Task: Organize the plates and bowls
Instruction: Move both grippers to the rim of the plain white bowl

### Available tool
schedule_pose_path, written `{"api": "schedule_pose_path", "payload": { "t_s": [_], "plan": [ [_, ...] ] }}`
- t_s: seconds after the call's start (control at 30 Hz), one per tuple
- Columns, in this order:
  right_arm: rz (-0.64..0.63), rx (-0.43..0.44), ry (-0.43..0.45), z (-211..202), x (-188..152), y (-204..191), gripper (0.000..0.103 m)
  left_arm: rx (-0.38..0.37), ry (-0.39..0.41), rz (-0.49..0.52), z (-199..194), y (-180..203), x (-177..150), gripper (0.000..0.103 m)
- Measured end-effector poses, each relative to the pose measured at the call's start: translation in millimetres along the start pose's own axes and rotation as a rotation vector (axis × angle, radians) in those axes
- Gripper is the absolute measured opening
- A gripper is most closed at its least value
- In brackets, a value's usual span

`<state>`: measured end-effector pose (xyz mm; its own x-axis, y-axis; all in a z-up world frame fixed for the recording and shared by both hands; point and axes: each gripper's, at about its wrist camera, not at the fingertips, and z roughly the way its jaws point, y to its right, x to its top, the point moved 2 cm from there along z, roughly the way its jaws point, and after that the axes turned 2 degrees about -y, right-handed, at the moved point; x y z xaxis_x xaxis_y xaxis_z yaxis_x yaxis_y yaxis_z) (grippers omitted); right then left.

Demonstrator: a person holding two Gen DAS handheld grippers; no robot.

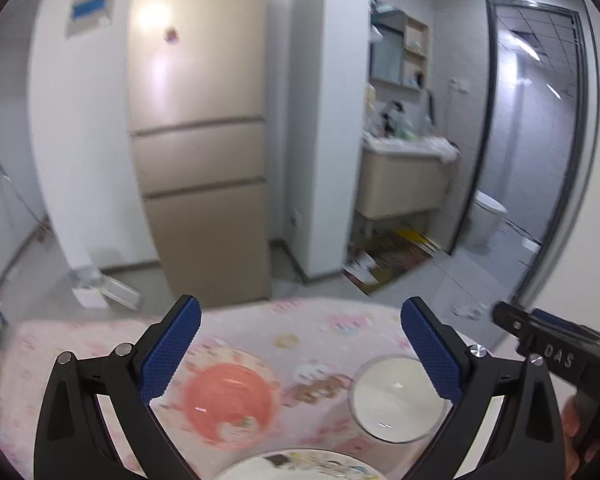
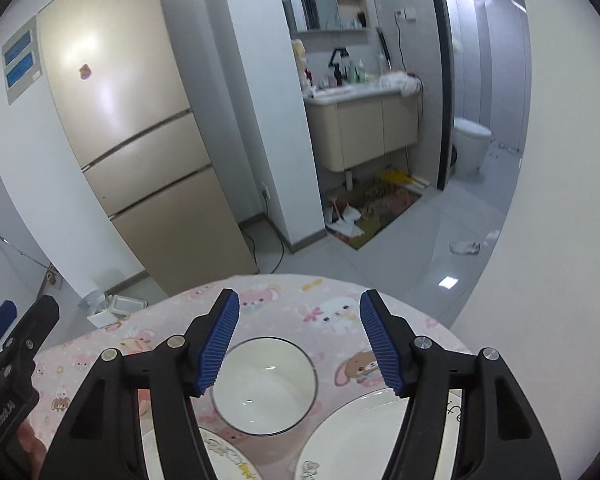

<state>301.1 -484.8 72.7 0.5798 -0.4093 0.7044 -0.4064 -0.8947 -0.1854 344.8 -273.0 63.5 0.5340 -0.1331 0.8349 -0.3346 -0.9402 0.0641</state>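
Desk [image 2: 332,300] stock — we count red bowl [image 1: 228,404], white bowl [image 2: 265,386], two plates [image 2: 364,436], all unstacked; both jaws apart, empty.

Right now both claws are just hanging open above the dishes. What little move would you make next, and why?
Probably lower the right gripper onto the white bowl. It is open, holds nothing, and the bowl sits right between its fingers, apart from the two plates in front. The left gripper is also open, above the pink bowl.
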Motion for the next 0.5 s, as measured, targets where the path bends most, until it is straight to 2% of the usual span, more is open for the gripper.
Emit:
{"api": "schedule_pose_path", "payload": {
  "t_s": [0.07, 0.13, 0.2, 0.27, 0.37, 0.5],
  "plan": [
    [0.050, 0.055, -0.072, 20.6, -1.5, 14.2, 0.065, -0.022, -0.030, 0.020, 17.4, 7.7, -11.8, 0.098],
    [0.078, 0.070, -0.117, 36.0, -3.4, 23.9, 0.065, -0.017, -0.083, 0.035, 36.5, 12.7, -17.6, 0.093],
    [0.010, 0.048, -0.155, 48.9, -7.2, 23.5, 0.065, -0.059, -0.123, -0.003, 48.6, 12.1, -23.4, 0.093],
    [-0.051, 0.036, -0.170, 56.9, -10.2, 21.1, 0.065, -0.126, -0.177, 0.006, 61.0, 15.8, -28.3, 0.088],
    [-0.009, 0.062, -0.222, 70.4, -16.9, 26.4, 0.065, -0.138, -0.213, -0.009, 74.4, 17.6, -33.4, 0.082],
    [-0.025, 0.049, -0.283, 89.0, -28.0, 21.1, 0.065, -0.211, -0.277, -0.024, 90.1, 22.6, -41.3, 0.074]
  ]
}}
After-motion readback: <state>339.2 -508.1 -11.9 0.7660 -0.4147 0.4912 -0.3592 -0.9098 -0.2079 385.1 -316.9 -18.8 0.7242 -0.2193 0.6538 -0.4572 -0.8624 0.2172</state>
